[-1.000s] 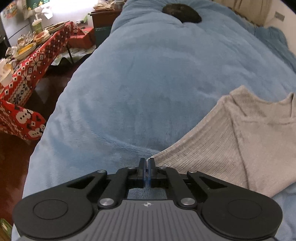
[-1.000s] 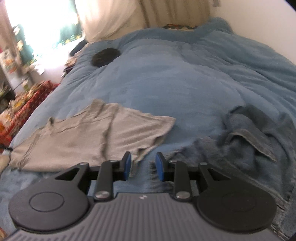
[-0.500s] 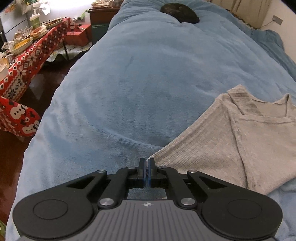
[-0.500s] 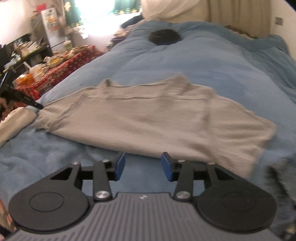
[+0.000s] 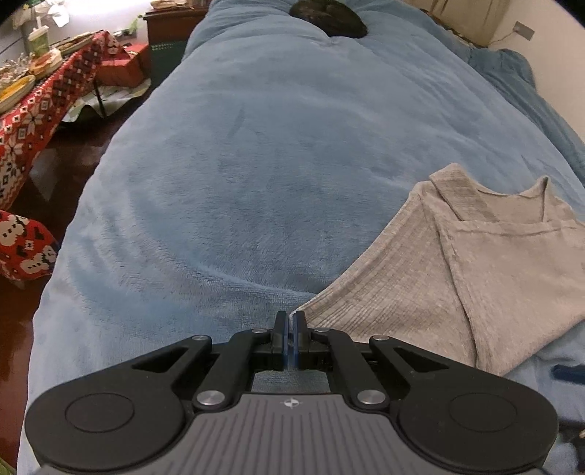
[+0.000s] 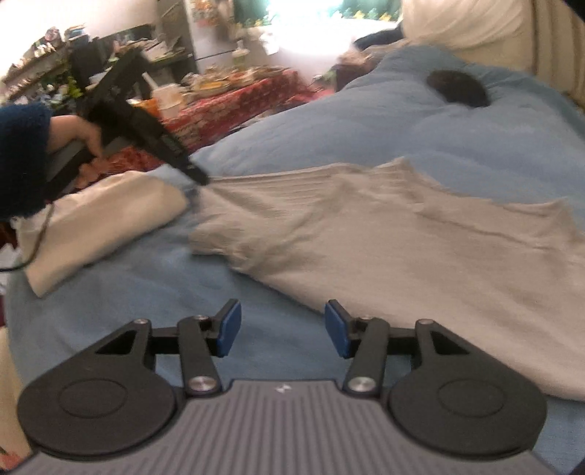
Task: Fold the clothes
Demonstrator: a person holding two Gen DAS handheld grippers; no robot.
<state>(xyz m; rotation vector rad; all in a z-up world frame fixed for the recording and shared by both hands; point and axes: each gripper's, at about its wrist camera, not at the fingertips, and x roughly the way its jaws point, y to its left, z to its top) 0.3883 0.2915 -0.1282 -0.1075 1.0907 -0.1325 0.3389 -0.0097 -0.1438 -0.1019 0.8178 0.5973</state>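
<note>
A grey ribbed sleeveless top [image 5: 457,274] lies spread on the blue blanket [image 5: 274,164]. My left gripper [image 5: 291,321] is shut on the top's near corner. In the right wrist view the same gripper [image 6: 203,179] pinches that corner and the top [image 6: 384,237] stretches away from it, slightly taut. A hand in a dark blue sleeve [image 6: 22,146] holds the left gripper. My right gripper [image 6: 281,321] hovers over bare blanket just short of the top's near hem. Its jaws are opening and nothing is between them.
A folded cream cloth [image 6: 98,223] lies at the bed's left edge beside the left gripper. A dark round thing [image 5: 329,16] rests at the far end of the bed. A cluttered table under a red patterned cloth [image 5: 44,98] stands left of the bed.
The right gripper swung left across the bed, away from the jeans to the near hem of the grey top, and its jaws widened. The left gripper stayed shut on the corner.
</note>
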